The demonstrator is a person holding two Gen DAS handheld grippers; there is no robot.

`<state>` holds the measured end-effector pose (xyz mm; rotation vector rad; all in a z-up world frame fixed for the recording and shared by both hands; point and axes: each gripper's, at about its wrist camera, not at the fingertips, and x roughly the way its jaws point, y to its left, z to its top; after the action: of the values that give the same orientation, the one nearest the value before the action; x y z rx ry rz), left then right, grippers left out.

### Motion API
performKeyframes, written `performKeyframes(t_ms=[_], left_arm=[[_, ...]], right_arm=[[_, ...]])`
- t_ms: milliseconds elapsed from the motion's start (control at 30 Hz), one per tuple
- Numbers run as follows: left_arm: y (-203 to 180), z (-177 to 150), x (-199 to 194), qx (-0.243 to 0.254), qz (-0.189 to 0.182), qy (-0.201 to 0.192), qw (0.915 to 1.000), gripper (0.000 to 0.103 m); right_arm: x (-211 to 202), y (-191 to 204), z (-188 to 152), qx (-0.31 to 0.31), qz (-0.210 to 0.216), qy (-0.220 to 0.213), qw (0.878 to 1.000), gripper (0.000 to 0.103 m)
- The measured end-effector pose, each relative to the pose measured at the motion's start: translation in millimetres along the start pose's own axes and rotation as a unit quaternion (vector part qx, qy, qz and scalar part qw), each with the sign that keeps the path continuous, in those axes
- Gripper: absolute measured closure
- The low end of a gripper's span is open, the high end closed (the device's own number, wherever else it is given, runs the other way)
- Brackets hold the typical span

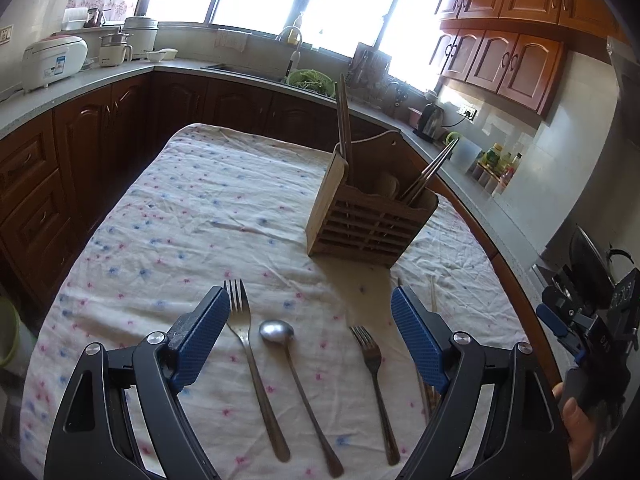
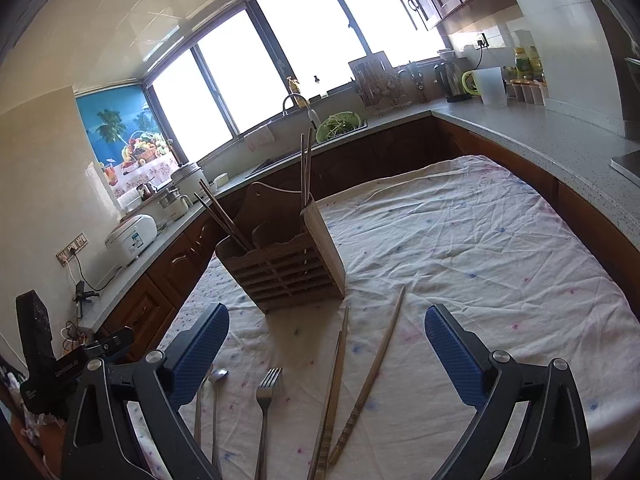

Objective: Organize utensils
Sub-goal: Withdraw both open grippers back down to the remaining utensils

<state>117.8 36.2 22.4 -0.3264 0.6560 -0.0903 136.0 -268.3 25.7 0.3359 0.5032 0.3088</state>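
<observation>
So there's a table in the middle of the kitchen with a cloth over it, counters wrapping round three sides. A utensil holder stands upright on the cloth toward the far right. Chopsticks poke up out of its back-left compartment, another pair leans out of the right one. In front of the holder, lying flat side by side: long fork on the left, spoon next, then a shorter fork, all handles pointing at the near edge. Right of those are loose chopsticks. Sink is on the far counter behind the table.
</observation>
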Motion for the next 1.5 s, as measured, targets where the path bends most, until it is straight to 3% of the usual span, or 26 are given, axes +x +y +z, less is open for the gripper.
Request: performKeyframes(t_ms=[433,1100,1267,1333,1500], left_arm=[[-3.5,-39.0,1.1,0.013,0.008,0.031,0.9994,0.018],[-35.3,-46.2,36.3,0.042,-0.026,0.077,0.9959,0.018],[-45.0,-48.5,52.8,0.048,-0.037,0.097,0.9934,0.018],[-48.4,-48.7,59.2,0.051,-0.043,0.105,0.9923,0.02],[-57.7,-49.8,78.6,0.059,-0.046,0.13,0.9887,0.025]], right_arm=[[-13.4,-10.8,-34.2,0.005,-0.017,0.021,1.0,0.003],[14.4,-18.4,-33.0,-0.001,-0.038,0.052,0.998,0.005],[32.4,-20.2,-32.5,-0.008,-0.048,0.075,0.996,0.016],[40.1,-20.9,-31.9,-0.012,-0.053,0.082,0.995,0.027],[63.2,-24.9,-28.3,-0.014,-0.059,0.103,0.993,0.041]])
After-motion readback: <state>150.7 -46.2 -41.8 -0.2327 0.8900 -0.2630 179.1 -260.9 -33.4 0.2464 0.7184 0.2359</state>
